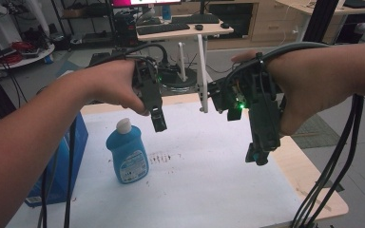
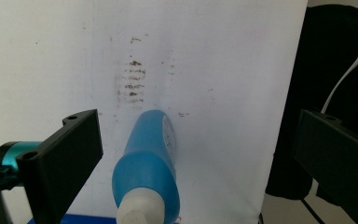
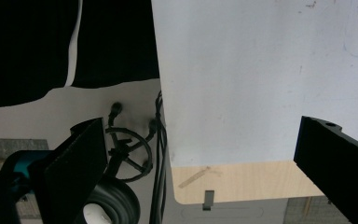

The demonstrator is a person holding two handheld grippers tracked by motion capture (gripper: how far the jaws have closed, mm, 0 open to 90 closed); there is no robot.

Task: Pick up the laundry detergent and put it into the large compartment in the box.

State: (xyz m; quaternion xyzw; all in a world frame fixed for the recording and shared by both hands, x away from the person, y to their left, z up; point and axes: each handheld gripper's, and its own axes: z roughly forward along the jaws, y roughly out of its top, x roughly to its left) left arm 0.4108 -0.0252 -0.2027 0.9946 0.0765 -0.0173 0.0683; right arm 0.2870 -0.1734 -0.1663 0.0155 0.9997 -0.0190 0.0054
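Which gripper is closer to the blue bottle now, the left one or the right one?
Left. The left gripper hangs open just above the blue bottle, beside its white cap. The right gripper is open too, far off near the table edge.

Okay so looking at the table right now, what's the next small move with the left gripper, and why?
Probably lower the left gripper straight down around the blue bottle. Its jaws stand wide open above the bottle, which stands upright and untouched on the white table cover, its white cap lying between them in the left gripper view. The right gripper hangs open off to the side, holding nothing.
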